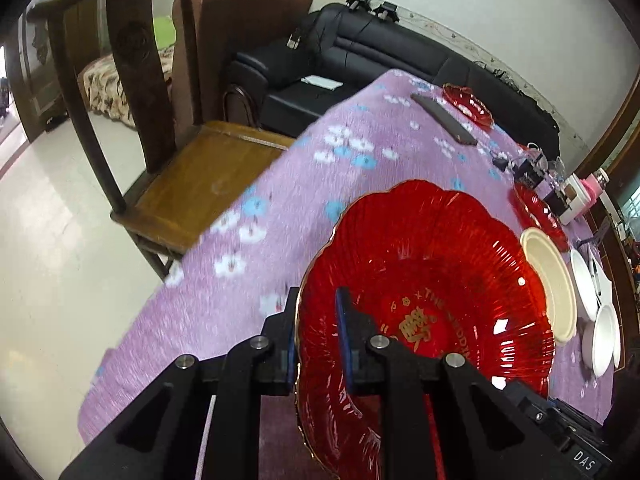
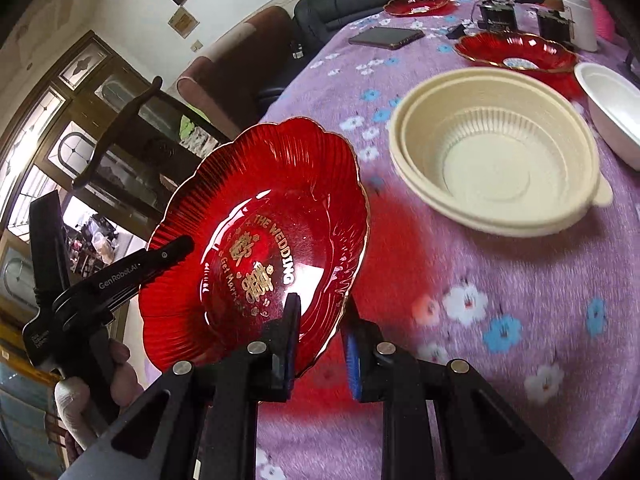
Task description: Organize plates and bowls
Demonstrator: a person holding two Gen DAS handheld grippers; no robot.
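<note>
Plate held between both our grippers: the red scalloped plate (image 2: 256, 248), gold-rimmed and printed with "THE WEDDING", is tilted above the purple flowered tablecloth (image 2: 500, 300), off the table surface. Our right gripper (image 2: 320, 320) has one finger on the plate's face and the other behind its rim, the jaws closed on the near edge. In the left wrist view our left gripper (image 1: 318, 312) straddles the rim of the same plate (image 1: 432, 288) the same way, clamped on it; from the right wrist view we see that left tool gripping the plate's far left edge, with the gloved hand (image 2: 92, 392) on its handle. Just to the right of the plate sits a cream ribbed bowl (image 2: 496, 152), apparently two nested, upright on the cloth. Beyond it lies a second red plate (image 2: 516, 50), and a white bowl (image 2: 612, 108) stands at the right. Farther back we see a third red plate (image 2: 418, 2) and a dark phone (image 2: 386, 37). A wooden chair (image 1: 168, 152) stands beside the table.
</note>
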